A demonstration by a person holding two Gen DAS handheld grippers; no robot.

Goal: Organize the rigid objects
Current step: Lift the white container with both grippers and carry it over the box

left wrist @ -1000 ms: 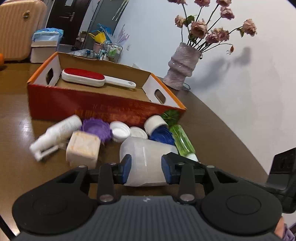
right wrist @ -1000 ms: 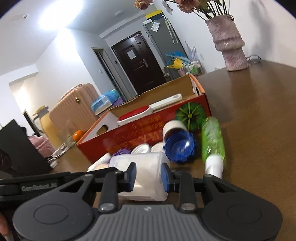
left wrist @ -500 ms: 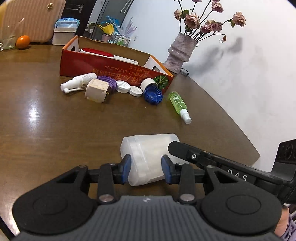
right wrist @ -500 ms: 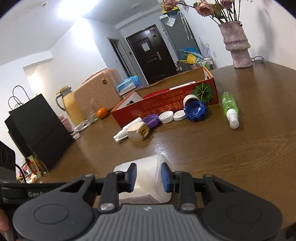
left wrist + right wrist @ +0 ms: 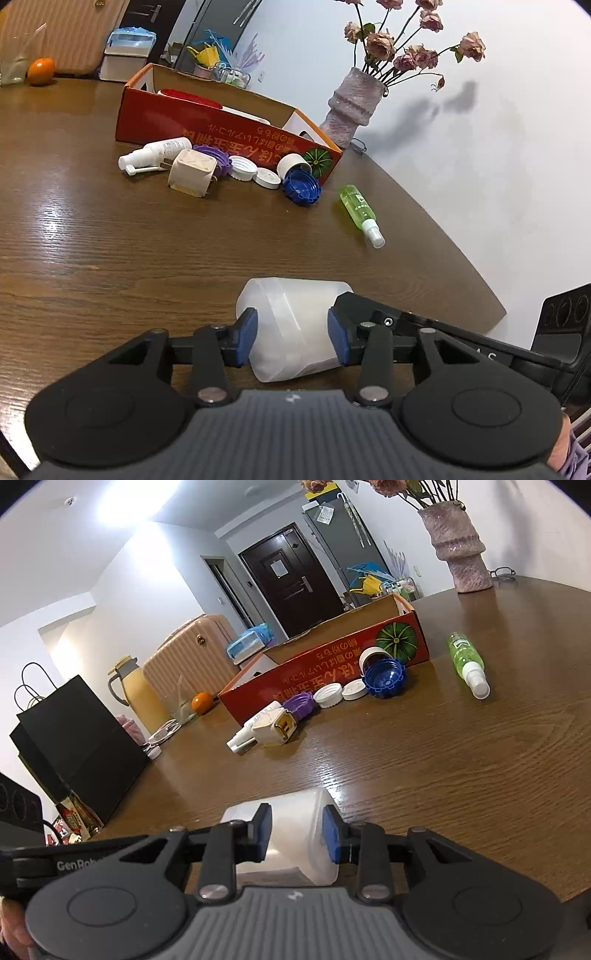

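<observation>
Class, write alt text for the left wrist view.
The left gripper, jaws opening, straddles a translucent white tub lying on a brown table. Beyond lie a green spray bottle, loose caps and a red cardboard box.

Vase (image 5: 352, 105): pale purple, ribbed, upright at the far edge of the table (image 5: 110, 236), holding dried roses (image 5: 402, 40).
Glasses (image 5: 502, 572): lying on the table just beside the vase.
Orange (image 5: 40, 71): on the table's far left, beside a clear glass (image 5: 14, 62).
Suitcase (image 5: 188, 646): peach, ribbed, standing beyond the table.
Thermos jug (image 5: 131, 686): yellow, upright, just beside the suitcase.
Black paper bag (image 5: 74, 742): standing left of the table.
Door (image 5: 291, 583): dark, closed, in the background.
Wall (image 5: 498, 129): white, with the flowers' shadows on it.
</observation>
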